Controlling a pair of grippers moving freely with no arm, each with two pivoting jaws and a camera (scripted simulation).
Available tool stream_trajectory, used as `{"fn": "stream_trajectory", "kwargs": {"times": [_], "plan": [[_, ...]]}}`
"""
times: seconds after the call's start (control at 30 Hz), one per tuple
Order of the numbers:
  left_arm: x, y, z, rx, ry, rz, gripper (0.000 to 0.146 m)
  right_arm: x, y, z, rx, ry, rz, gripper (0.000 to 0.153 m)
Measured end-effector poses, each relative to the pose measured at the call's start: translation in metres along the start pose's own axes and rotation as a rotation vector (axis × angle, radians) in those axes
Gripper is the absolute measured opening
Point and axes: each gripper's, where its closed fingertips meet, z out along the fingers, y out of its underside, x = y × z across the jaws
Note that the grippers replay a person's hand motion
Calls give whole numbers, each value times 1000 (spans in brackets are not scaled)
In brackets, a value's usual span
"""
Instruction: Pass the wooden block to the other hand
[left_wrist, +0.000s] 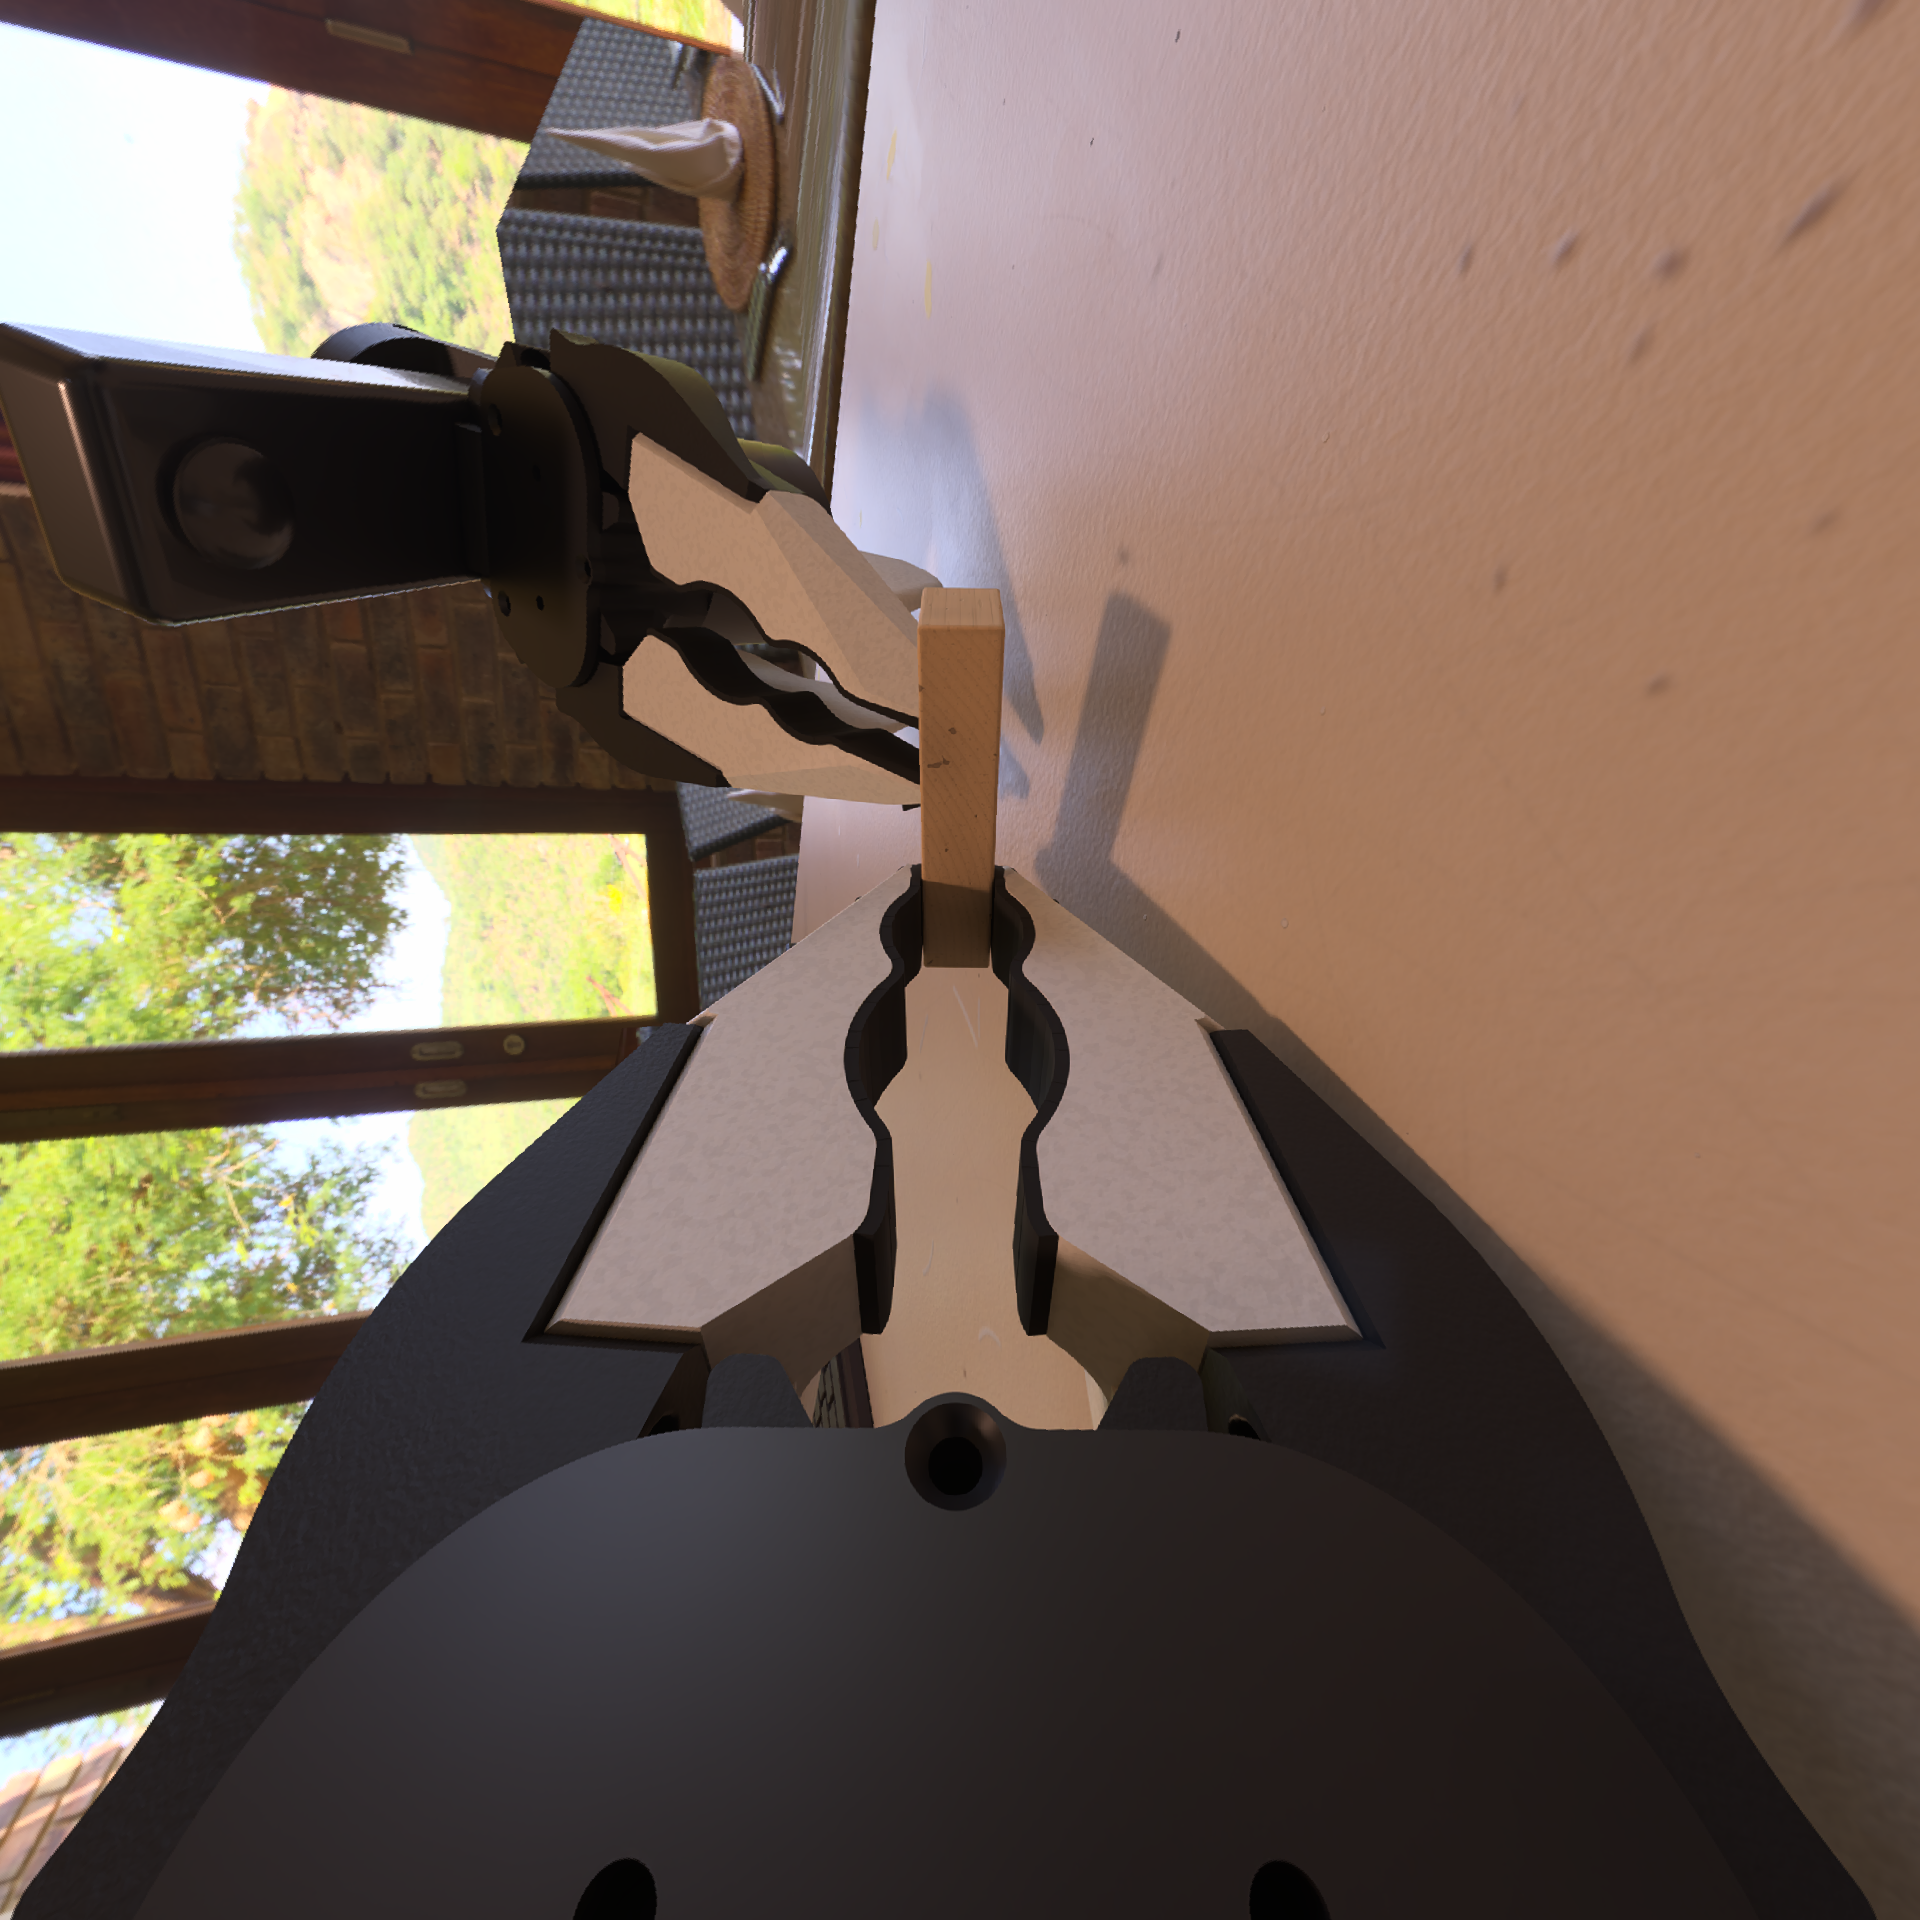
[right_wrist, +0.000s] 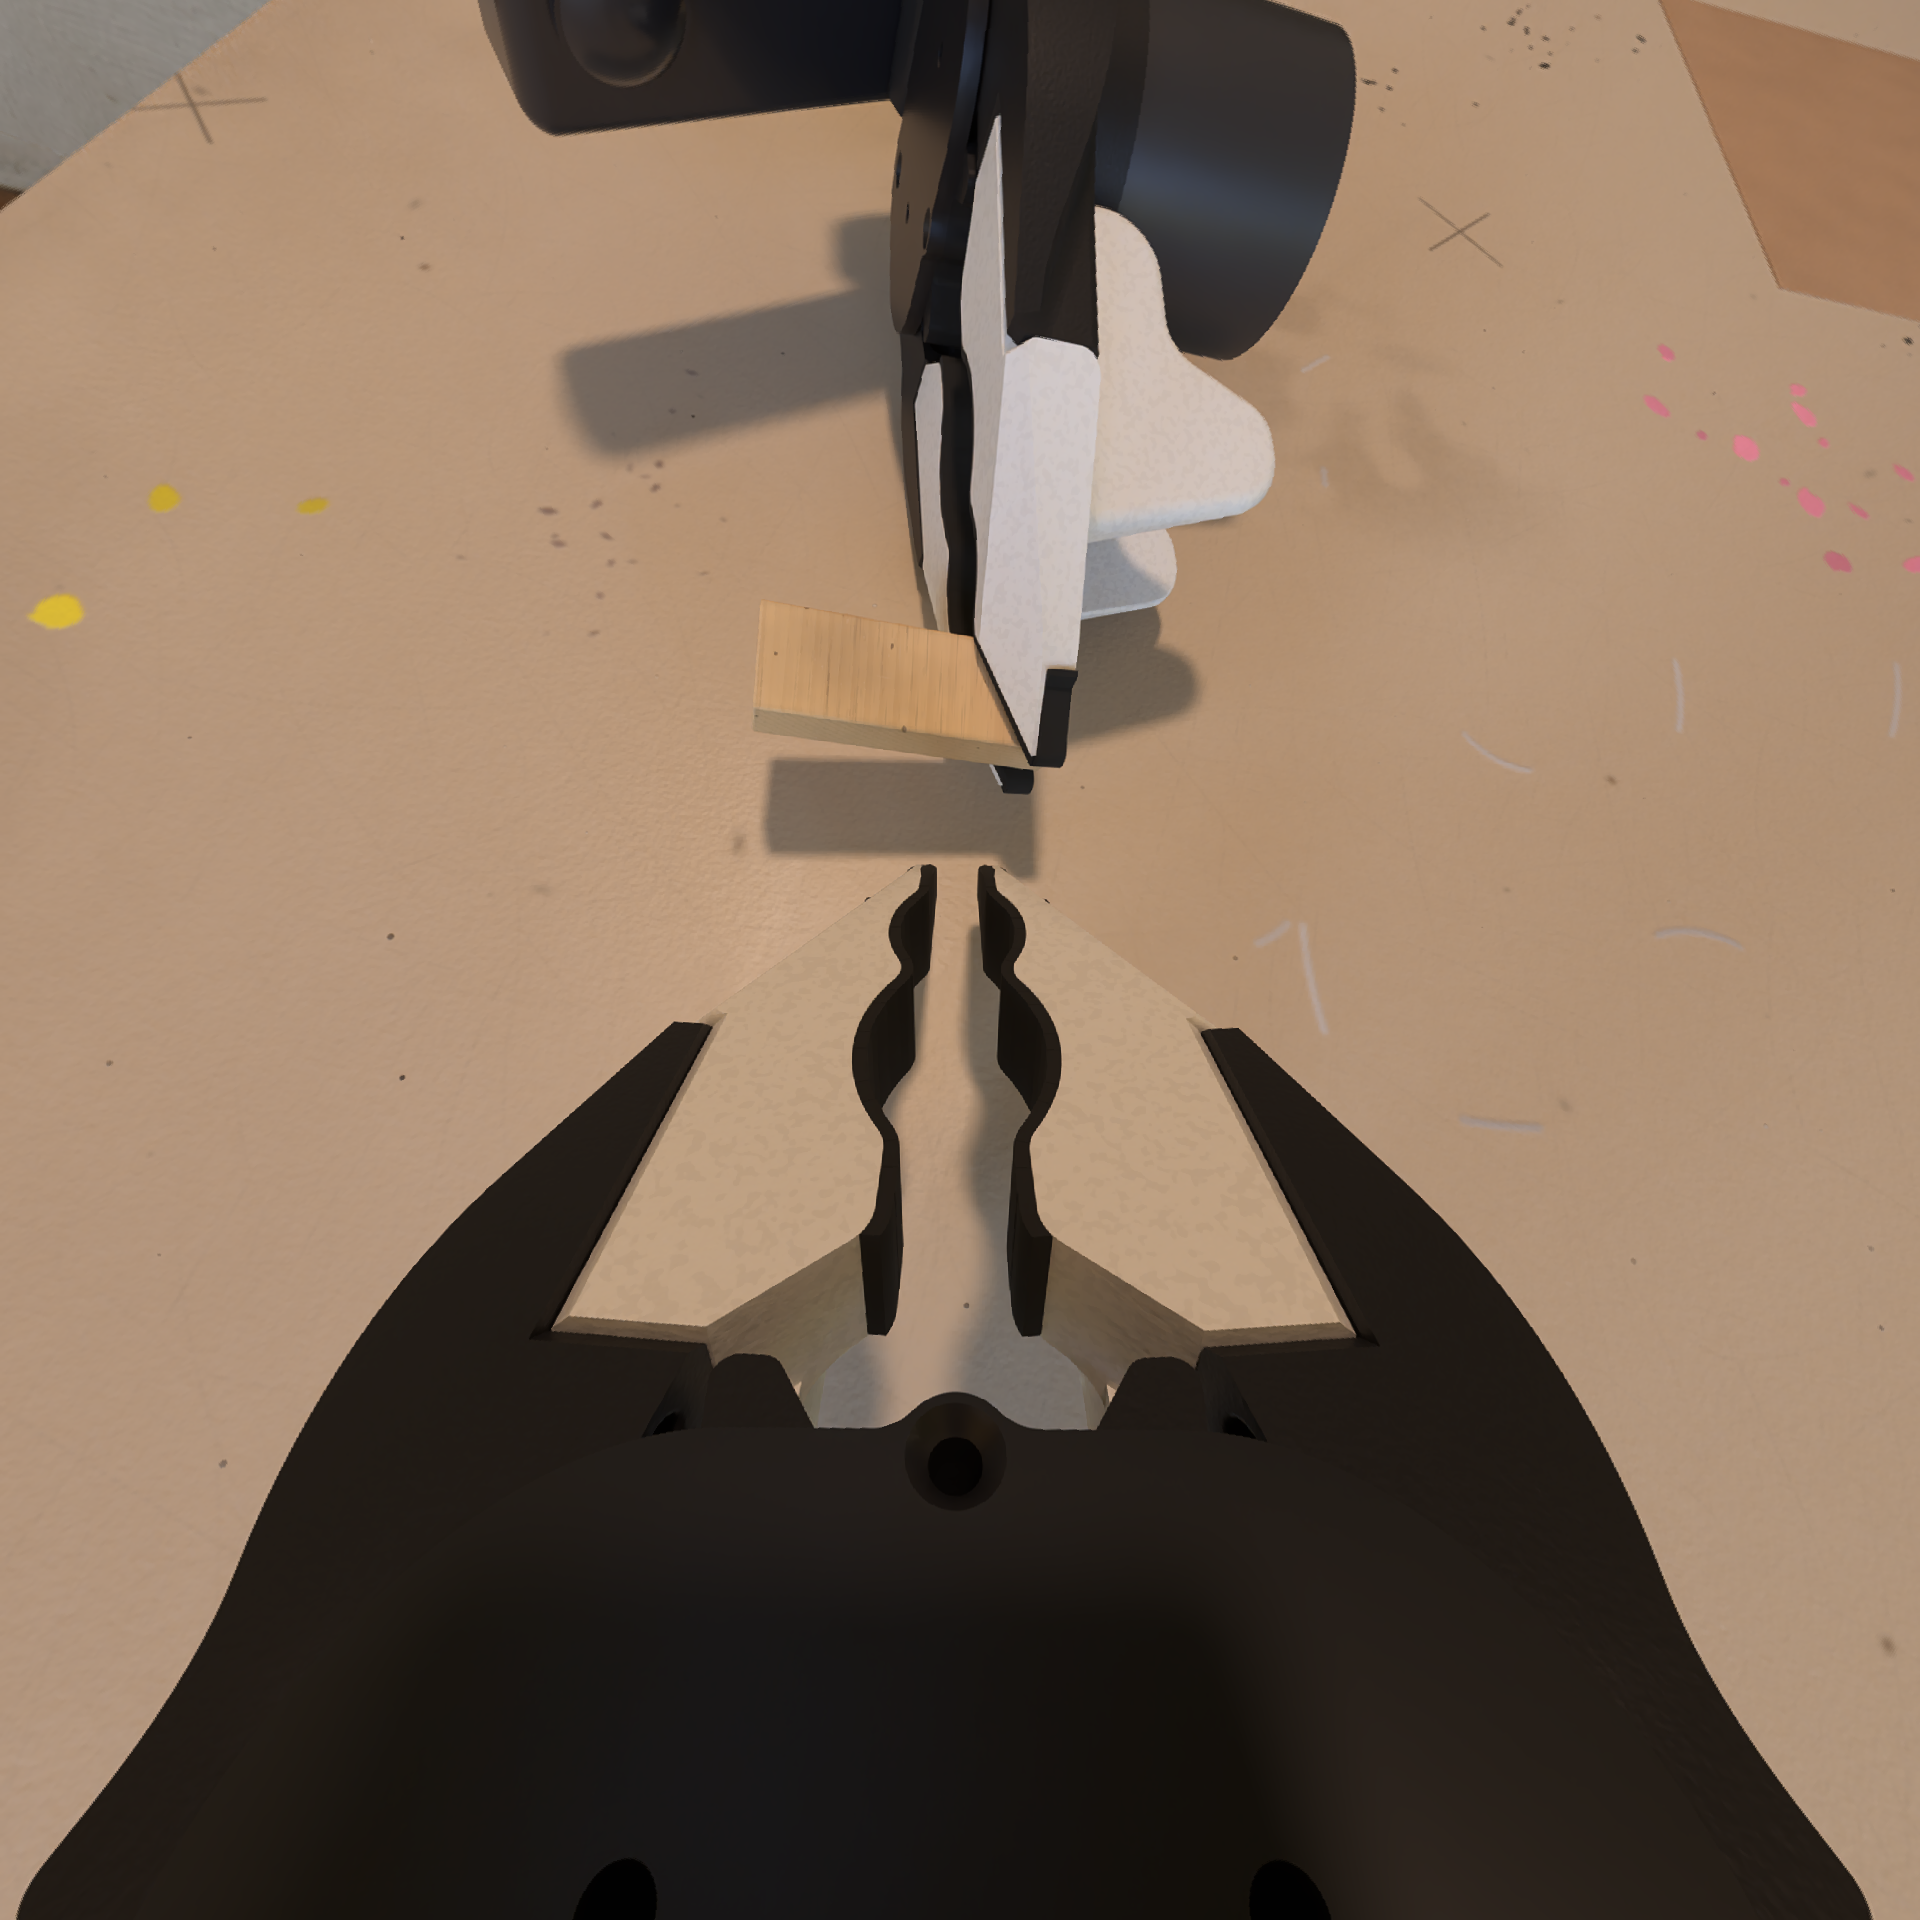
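Observation:
My left gripper (left_wrist: 956, 883) is shut on one end of a pale wooden block (left_wrist: 961, 727), which sticks out straight ahead of its tips and is held in the air beside the tan table (left_wrist: 1455, 520). My right gripper (left_wrist: 906, 753) comes in from the left, its tips close to the block's side. In the right wrist view my right gripper (right_wrist: 956, 873) is empty with its jaws almost together, a short way from the block (right_wrist: 873, 675). The left gripper (right_wrist: 1023, 748) grips the block's right end from above.
The table (right_wrist: 416, 831) carries yellow paint spots (right_wrist: 57, 611), pink spots (right_wrist: 1745, 447) and pencil crosses. A wicker mat (left_wrist: 738, 187) with a folded napkin lies at the far end. Windows and a brick wall stand beyond the table edge.

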Motion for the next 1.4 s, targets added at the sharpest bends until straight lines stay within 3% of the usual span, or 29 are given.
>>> {"fn": "stream_trajectory", "kwargs": {"times": [0.7, 1.2, 1.3, 1.4], "plan": [[7, 4, 2, -34, 66, -63, 11, 2, 2, 4, -27, -13, 79, 7], [5, 8, 3, -50, 44, -98, 11, 7, -10, -1, 61, -7, 149, 8], [-1, 13, 1, -69, 2, -107, 11, 11, -10, -11, 66, 16, 137, 20], [-21, 19, -5, -51, -95, -223, 11, 19, -17, -22, 91, 116, 46, 32]]}}
